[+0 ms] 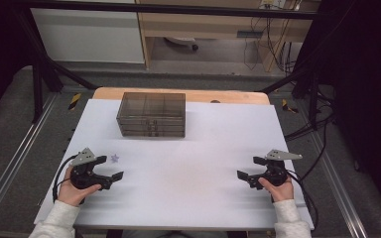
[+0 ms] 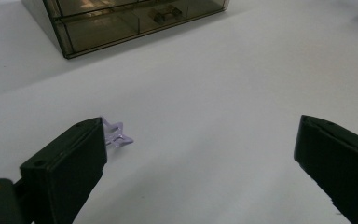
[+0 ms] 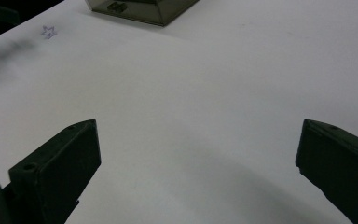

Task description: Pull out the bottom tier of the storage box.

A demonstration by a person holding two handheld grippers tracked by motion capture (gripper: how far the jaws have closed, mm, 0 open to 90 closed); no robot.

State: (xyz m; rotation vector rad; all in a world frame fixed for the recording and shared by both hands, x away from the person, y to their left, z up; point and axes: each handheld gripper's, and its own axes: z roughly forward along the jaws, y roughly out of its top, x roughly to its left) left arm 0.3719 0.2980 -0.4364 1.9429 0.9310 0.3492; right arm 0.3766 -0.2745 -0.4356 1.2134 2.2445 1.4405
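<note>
1 star (image 1: pixel 114 158), small, lilac, just ahead of left claw (image 1: pixel 113 167); in the left gripper view it sits right by one jaw. 1 drawer box (image 1: pixel 152 114), smoky clear plastic, far ahead between both claws; at least two drawer rows, exact drawer count can't tell. 2 claws: left, and right claw (image 1: pixel 248 167), both gaping, nothing between jaws. 2 hands. 1 white counter (image 1: pixel 188 163).

No text, label or number is legible.
</note>
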